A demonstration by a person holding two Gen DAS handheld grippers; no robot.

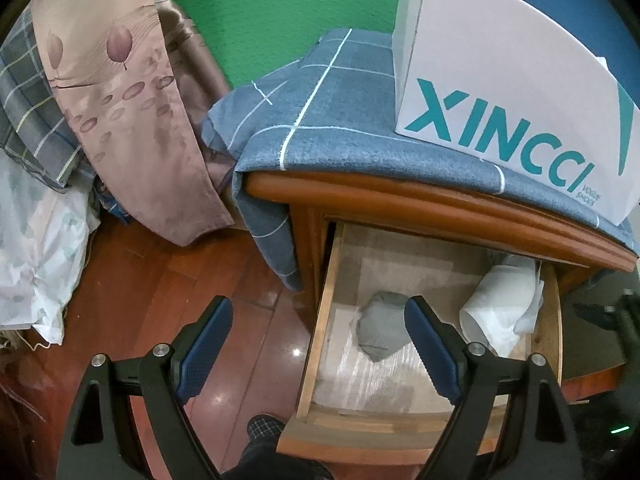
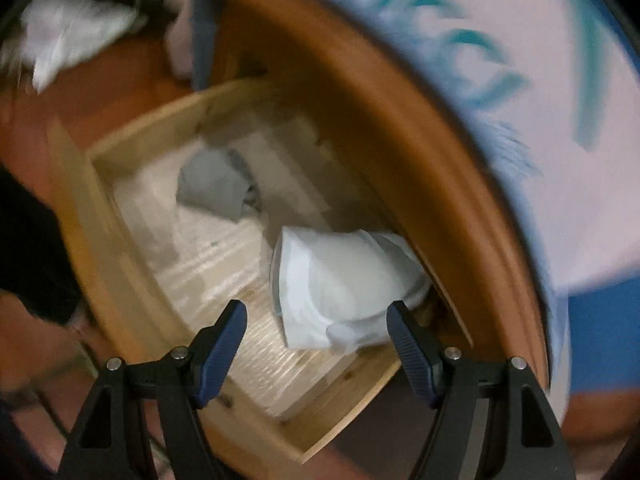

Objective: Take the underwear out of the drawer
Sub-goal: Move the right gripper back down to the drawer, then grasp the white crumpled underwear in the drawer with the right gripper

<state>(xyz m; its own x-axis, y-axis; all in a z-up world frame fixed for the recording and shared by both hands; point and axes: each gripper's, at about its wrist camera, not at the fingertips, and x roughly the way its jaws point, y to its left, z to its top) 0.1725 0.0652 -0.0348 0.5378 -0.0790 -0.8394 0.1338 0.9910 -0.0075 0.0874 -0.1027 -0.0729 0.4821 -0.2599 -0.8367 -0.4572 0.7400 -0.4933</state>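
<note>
Inside the open drawer (image 1: 320,344), grey underwear (image 1: 382,330) mid-floor, white underwear (image 2: 332,284) by the right wall, half tucked under the nightstand top. Both tongs, left (image 1: 318,344) and right (image 2: 316,344), apart, empty. Right view blurred.

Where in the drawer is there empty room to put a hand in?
The drawer is bare along its front, between the grey bundle and the front board, and along its left wall. There is also bare lining at the back, under the cabinet top. The right side is crowded: the white bundle fills it up to the right wall.
</note>
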